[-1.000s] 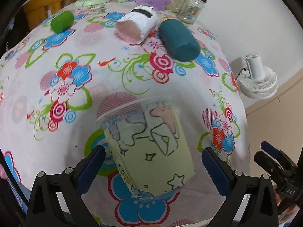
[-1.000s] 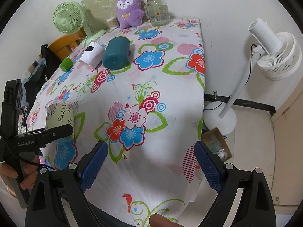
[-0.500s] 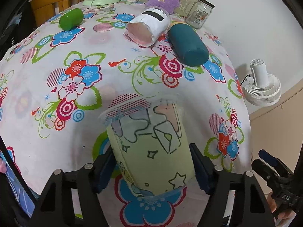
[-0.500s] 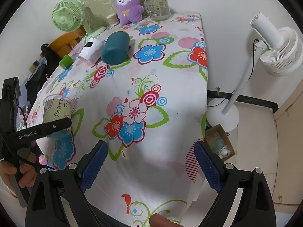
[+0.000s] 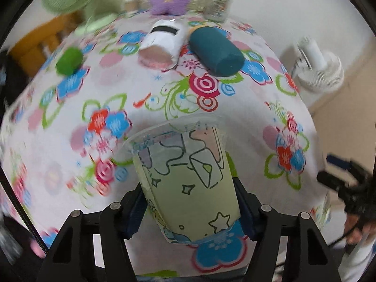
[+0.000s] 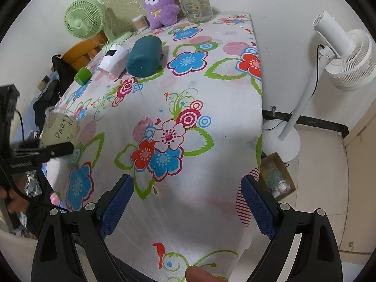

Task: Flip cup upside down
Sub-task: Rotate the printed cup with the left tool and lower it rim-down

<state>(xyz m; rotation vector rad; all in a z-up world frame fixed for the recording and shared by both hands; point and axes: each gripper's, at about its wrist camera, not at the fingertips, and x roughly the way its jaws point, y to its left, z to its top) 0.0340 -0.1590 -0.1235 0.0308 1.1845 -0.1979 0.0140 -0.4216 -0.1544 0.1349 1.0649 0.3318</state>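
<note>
A clear plastic cup (image 5: pixel 188 178) with a pale green printed sleeve stands upright, rim up, near the front left of the flowered tablecloth (image 5: pixel 164 98). My left gripper (image 5: pixel 190 209) is shut on the cup's lower half, one blue pad on each side. The cup also shows in the right wrist view (image 6: pixel 58 129), held by the left gripper (image 6: pixel 42 152). My right gripper (image 6: pixel 188 209) is open and empty above the tablecloth (image 6: pixel 188 94) near its front edge.
A teal cup (image 5: pixel 215 50), a white cup (image 5: pixel 162 44) and a small green cup (image 5: pixel 69 61) lie on their sides farther back. A purple plush (image 6: pixel 159 4), a glass jar (image 6: pixel 195 3) and a green fan (image 6: pixel 84 20) stand at the far end. A white floor fan (image 6: pixel 338 54) stands right of the table.
My left gripper's jaws closed from wide open onto the cup. The left view is now blurred from motion. The right gripper stayed open and shifted slightly.
</note>
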